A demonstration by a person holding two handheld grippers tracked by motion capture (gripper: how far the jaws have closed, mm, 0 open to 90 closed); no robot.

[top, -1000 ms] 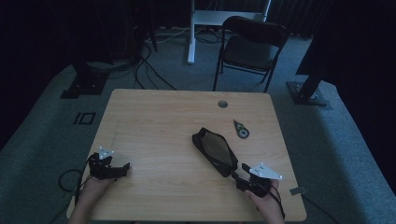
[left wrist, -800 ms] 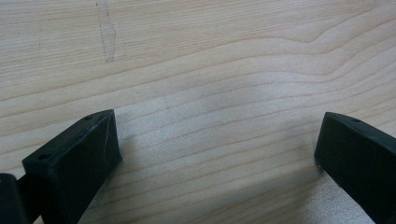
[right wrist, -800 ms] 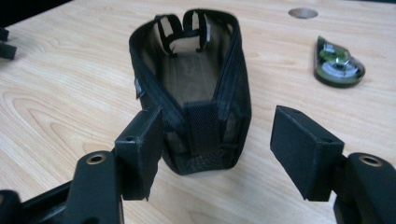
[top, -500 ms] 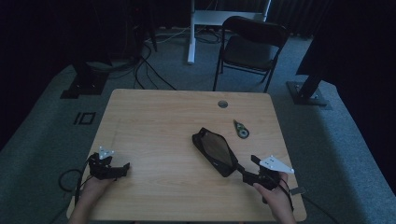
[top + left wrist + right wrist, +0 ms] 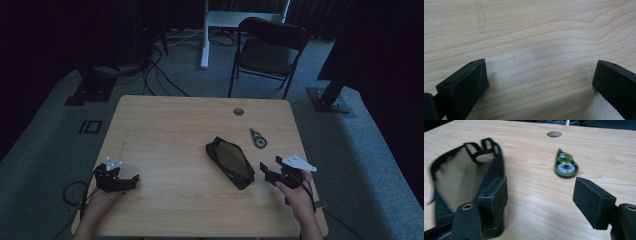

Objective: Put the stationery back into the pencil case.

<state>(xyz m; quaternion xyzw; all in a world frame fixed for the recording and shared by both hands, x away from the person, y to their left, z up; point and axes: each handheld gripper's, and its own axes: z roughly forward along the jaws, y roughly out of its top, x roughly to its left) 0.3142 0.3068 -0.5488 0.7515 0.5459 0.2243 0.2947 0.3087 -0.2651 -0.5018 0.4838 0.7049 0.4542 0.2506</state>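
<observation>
Black mesh pouch (image 5: 230, 162): lies flat on the wooden table (image 5: 170, 125), right of centre, just beside the right gripper (image 5: 267, 172), whose jaws have just been opening and stand apart with nothing between them. Green correction-tape roller (image 5: 258, 138): on the table beyond the pouch, apart from it. Left gripper (image 5: 131, 181): near the table's front left edge, jaws wide apart over bare wood.
</observation>
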